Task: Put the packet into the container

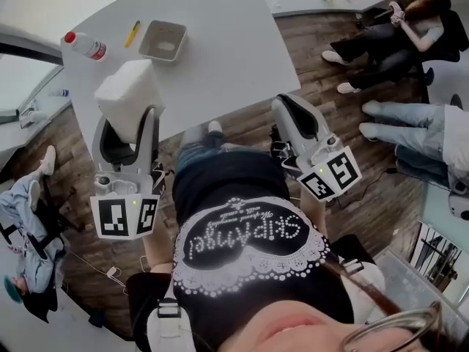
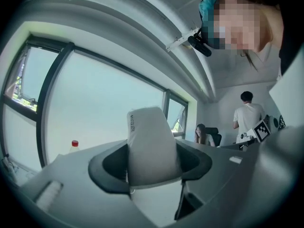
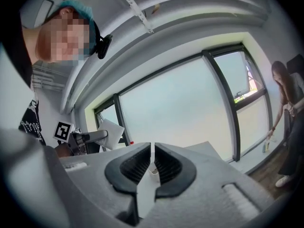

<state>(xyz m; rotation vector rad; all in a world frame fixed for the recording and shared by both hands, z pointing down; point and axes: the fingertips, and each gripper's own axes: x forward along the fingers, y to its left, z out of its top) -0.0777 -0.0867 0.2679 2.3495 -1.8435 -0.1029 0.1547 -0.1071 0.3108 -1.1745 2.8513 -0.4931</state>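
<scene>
Packet (image 1: pixel 126 90) clamped in left gripper (image 2: pixel 151 161).
Right gripper (image 3: pixel 152 167) nearly closed, empty; container (image 1: pixel 163 41) at 11 o'clock on table (image 1: pixel 220 42).

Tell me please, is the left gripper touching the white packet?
Touching. In the left gripper view, the two jaws of the left gripper press on both sides of the white packet with no gap, and the packet stands up between them.
</scene>
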